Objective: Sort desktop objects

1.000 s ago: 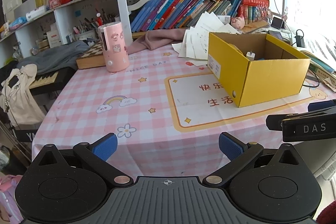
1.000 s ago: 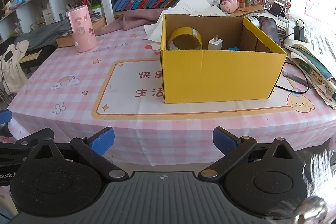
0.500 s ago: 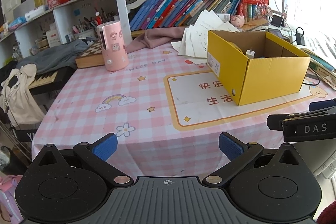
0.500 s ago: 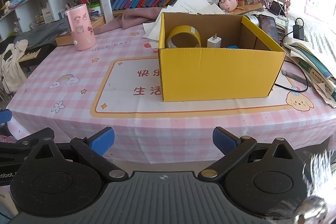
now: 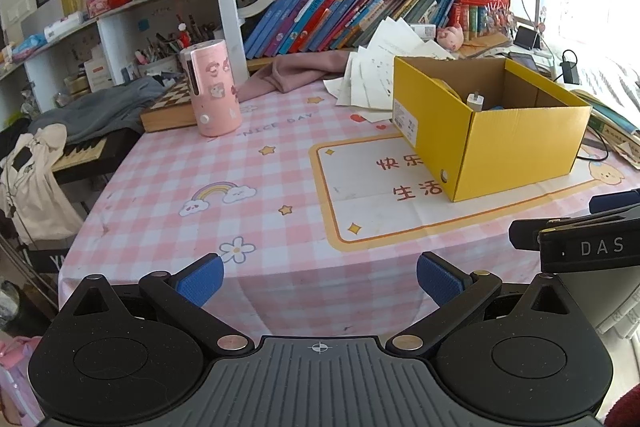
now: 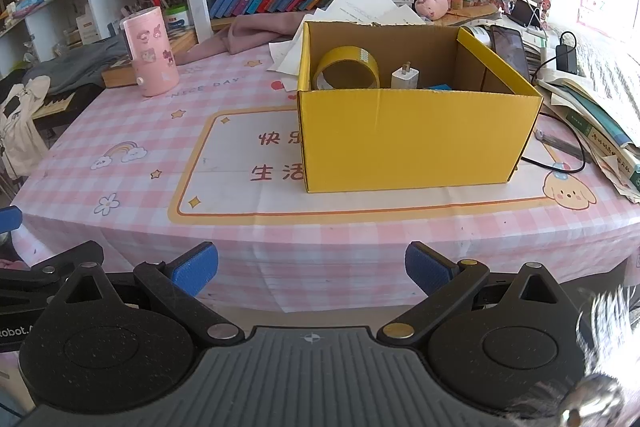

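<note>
1. Left gripper (image 5: 318, 277): jaws spread wide, blue pads (image 5: 200, 279) far apart, nothing between them. It hangs off the near edge of the table (image 5: 280, 267), aimed across the pink checked cloth.
2. Right gripper (image 6: 311, 269): also wide open and empty, held off the table's near edge, facing the box's long front wall.
3. Yellow cardboard box (image 6: 416, 139): open top, upright on the printed mat (image 6: 240, 187). From the right wrist view its long axis runs left to right; from the left wrist view it sits to the right, one corner turned toward the camera.
4. Inside the box: yellow tape roll (image 6: 347, 68) stands on edge at the left end, its hole facing forward and left; white charger plug (image 6: 405, 76) just right of it, prongs up; a blue item beside that, mostly hidden by the front wall.
5. Pink cylindrical container (image 5: 210, 87) with stickers: upright, far left, well apart from the box.
6. Loose papers (image 5: 372, 79) and a pink cloth (image 5: 296, 71) lie behind the box, near the bookshelf.
</note>
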`<state>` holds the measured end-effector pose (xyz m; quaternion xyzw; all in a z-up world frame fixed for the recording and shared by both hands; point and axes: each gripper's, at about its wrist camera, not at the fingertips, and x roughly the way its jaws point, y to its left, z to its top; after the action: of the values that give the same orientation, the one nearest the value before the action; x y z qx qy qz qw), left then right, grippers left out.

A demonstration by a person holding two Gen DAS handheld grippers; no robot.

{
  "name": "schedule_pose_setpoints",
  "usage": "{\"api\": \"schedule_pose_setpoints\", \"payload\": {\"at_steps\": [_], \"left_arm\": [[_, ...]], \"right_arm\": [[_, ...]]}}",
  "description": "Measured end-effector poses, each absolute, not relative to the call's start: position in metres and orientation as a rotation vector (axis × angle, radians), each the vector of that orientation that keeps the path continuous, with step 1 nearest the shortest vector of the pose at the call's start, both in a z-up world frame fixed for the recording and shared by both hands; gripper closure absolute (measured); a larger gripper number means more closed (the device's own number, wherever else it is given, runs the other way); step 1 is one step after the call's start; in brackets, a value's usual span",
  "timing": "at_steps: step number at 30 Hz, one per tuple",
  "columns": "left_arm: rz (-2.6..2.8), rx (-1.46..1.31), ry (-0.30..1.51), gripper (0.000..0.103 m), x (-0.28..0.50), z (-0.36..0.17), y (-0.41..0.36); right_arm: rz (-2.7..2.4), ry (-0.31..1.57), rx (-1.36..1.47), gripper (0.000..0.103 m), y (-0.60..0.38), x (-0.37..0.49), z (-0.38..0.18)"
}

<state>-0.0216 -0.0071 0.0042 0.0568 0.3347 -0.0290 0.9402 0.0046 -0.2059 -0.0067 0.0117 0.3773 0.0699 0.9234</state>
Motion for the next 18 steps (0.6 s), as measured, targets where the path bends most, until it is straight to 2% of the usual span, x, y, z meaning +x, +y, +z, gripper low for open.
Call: {"api": "schedule_pose_setpoints", "payload": {"at_steps": [18], "left_arm": [[-0.071, 0.070, 0.686, 0.000, -0.0197, 0.0004, -0.0005]], "right_arm": [[0.141, 0.808, 0.012, 0.002, -0.1978, 0.0111, -0.0113]]}}
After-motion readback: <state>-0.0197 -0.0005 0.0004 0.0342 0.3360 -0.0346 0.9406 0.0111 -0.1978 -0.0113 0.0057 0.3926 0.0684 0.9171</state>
